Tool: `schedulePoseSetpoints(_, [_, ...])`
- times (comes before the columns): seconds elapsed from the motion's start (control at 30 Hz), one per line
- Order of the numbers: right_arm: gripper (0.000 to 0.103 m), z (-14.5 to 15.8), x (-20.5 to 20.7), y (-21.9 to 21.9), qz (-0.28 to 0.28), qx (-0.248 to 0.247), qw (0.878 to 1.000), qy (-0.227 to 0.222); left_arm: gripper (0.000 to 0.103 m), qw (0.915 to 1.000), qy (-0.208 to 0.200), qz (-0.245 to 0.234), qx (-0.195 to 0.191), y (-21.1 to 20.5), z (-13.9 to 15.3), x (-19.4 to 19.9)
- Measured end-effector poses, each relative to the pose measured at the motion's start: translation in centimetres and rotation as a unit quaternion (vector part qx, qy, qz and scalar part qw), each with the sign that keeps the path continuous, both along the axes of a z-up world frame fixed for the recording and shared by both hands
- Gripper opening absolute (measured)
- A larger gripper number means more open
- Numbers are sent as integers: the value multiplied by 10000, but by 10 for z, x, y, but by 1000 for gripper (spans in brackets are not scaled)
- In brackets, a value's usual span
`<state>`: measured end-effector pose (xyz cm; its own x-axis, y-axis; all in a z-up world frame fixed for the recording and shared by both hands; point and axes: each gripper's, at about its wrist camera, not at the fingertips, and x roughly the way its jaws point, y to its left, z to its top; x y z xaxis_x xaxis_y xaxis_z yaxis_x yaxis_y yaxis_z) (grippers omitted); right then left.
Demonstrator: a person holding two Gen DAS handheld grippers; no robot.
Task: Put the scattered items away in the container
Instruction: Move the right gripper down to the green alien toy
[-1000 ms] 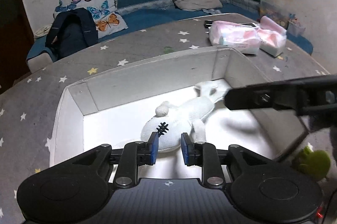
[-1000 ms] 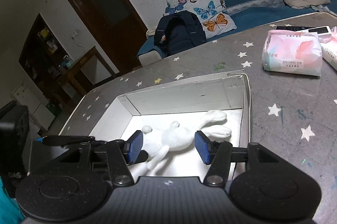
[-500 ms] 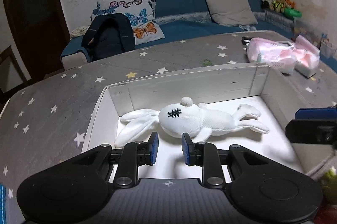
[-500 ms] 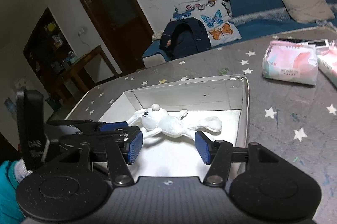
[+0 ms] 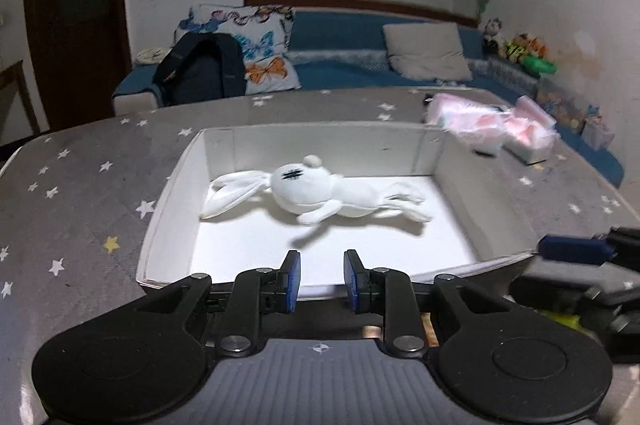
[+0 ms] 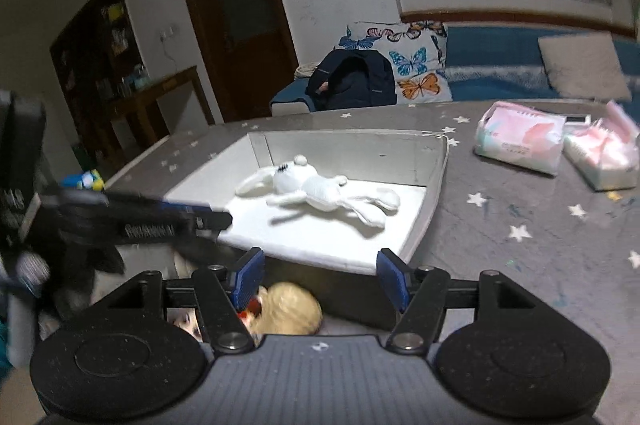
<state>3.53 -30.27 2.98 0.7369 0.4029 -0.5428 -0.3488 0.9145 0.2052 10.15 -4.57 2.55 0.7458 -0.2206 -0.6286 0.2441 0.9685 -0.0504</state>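
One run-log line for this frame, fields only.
white plush rabbit: lying in white box | left gripper: open, empty | right gripper: open, over blonde doll outside box

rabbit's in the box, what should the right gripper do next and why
Probably lower the right gripper onto the blond doll just below it. The white rabbit already lies in the white box, neither gripper holds anything, and the doll lies outside the box's near wall, with the right gripper's jaws spread wide over it.

I'm in a home living room: a blue sofa (image 5: 360,65) with butterfly cushions (image 6: 404,61) at my twelve o'clock, wooden door (image 6: 236,9) beside it.
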Motion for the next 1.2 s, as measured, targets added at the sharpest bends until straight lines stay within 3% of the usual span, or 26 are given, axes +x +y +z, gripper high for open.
schedulePoseSetpoints(0.13, [64, 1, -20, -3, -120, -79, 9998, -124, 26, 9998, -168, -39, 74, -10, 10, -14])
schedulePoseSetpoints(0.3, [64, 1, -40, -9, -273, -232, 9990, -271, 26, 9992, -187, -311, -192, -22, 16, -32])
schedulePoseSetpoints(0.5, [64, -9, -56, -20, -533, -525, 9969, -237, 26, 9960, 58, -757, -480, -46, 10, -43])
schedulePoseSetpoints(0.77, [63, -27, -63, -47, -993, -426, 9941, 16, 26, 9900, 386, -1183, -671, -77, -2, -47])
schedulePoseSetpoints(1.2, [63, -40, -62, -53, -1086, -224, 9936, 227, 26, 9793, 883, -1422, -1135, -93, -9, -31])
